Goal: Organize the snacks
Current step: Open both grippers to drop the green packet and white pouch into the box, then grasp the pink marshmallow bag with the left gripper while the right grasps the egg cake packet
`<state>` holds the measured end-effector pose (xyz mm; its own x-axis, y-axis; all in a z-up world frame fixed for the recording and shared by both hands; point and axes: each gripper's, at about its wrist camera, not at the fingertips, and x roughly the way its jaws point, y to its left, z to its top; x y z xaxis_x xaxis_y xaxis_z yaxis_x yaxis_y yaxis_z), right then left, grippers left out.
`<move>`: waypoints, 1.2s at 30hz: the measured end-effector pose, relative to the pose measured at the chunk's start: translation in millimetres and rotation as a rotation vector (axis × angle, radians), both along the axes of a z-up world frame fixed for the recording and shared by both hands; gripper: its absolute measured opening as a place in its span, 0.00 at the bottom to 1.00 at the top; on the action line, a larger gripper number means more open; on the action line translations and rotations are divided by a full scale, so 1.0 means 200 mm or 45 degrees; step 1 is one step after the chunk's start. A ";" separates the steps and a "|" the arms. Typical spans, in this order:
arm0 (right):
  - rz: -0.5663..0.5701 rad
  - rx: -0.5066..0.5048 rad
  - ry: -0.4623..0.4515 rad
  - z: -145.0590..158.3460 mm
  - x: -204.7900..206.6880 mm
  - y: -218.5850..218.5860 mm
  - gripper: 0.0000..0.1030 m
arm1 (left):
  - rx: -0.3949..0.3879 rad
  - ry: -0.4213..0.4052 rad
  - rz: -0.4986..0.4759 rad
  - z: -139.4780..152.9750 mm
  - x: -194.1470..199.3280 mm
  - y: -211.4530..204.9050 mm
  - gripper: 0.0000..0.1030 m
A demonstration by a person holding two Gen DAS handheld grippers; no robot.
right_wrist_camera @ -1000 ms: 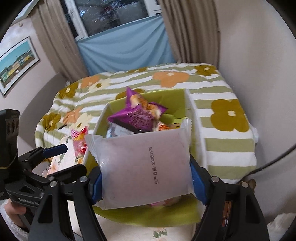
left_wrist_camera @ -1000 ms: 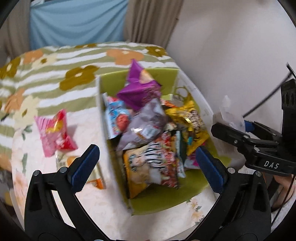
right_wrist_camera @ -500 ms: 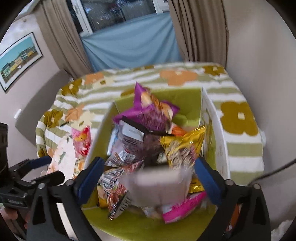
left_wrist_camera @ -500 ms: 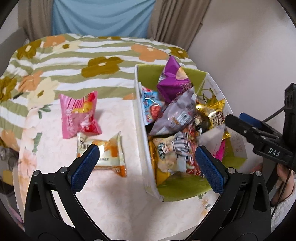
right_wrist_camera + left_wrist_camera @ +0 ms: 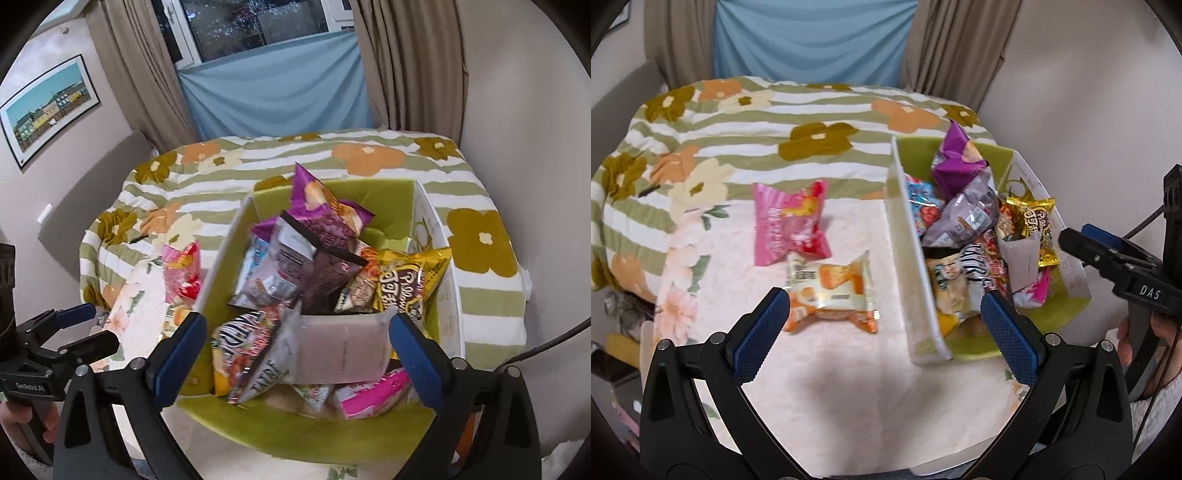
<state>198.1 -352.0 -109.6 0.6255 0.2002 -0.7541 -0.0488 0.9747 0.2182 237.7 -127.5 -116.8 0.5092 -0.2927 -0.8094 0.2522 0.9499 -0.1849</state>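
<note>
Lying in the bin (image 5: pixel 400 206), pale packet (image 5: pixel 341 352) between parted right fingers (image 5: pixel 415 363) (left fingers (image 5: pixel 762 332) apart too)

The box (image 5: pixel 402 206) is green inside with white walls. One packet (image 5: pixel 788 221) is pink, another packet (image 5: pixel 833 291) is orange and white. The blanket (image 5: pixel 820 114) has green-white stripes with flowers.

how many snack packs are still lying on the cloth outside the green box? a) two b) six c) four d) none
a: only the pink pack and the orange-and-white pack lie on the cloth, left of the green box, in front of the open left gripper.
</note>
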 end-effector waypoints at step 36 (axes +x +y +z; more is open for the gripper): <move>-0.179 -0.048 0.097 -0.24 0.11 1.21 0.96 | -0.150 0.125 -0.404 -0.22 0.73 0.83 0.99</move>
